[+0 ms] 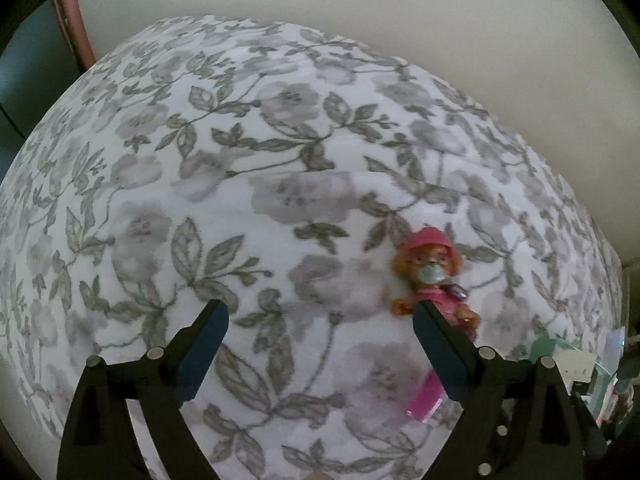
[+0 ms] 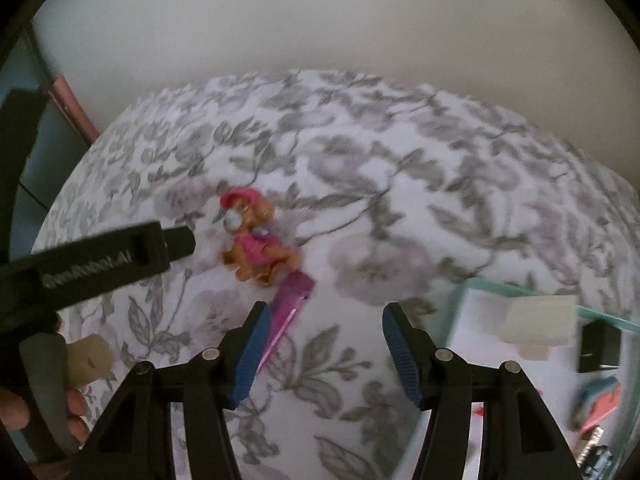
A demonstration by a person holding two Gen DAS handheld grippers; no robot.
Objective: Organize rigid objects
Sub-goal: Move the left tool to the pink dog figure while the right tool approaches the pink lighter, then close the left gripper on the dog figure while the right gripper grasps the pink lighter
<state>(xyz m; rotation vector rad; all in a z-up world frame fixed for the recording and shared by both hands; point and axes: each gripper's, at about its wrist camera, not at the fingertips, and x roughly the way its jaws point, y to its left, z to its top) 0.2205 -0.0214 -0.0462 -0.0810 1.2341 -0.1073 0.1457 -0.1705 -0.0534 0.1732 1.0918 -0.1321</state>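
The left claw [image 1: 320,312] is standing wide open with nothing between its two blue pads [image 1: 200,356]. Under it and past it, the flowery bed cover [image 1: 248,184] is lying bare, with lots of room out to the far edge where the pale wall [image 1: 460,20] is starting. Right beside this claw's right finger, and partly hiding behind it, a little toy dog [image 1: 430,268] is lying on its back. It is orange-brown and is wearing a pink hat and a pink top, with something pale blue on its face. Nearer the camera, tucked behind the same finger, a see-through pink clip [image 1: 426,396] is lying flat.

The right claw [image 2: 324,320] is also open, about halfway, and is holding nothing. The pink clip [image 2: 290,304] is lying just outside its left pad [image 2: 250,354], and the toy dog [image 2: 256,240] is lying a bit farther off, up and to the left. This picture is blurry.

Only the right view is showing the left claw from the side [image 2: 176,242], with its tip close to the dog, and the hand [image 2: 76,380] holding its grey handle. Only this view is clearly showing the tray with a green rim [image 2: 532,292] to the right of the right claw, with a white block [image 2: 540,328], a black box [image 2: 598,346] and some small things inside. The left view is showing just a corner of it.
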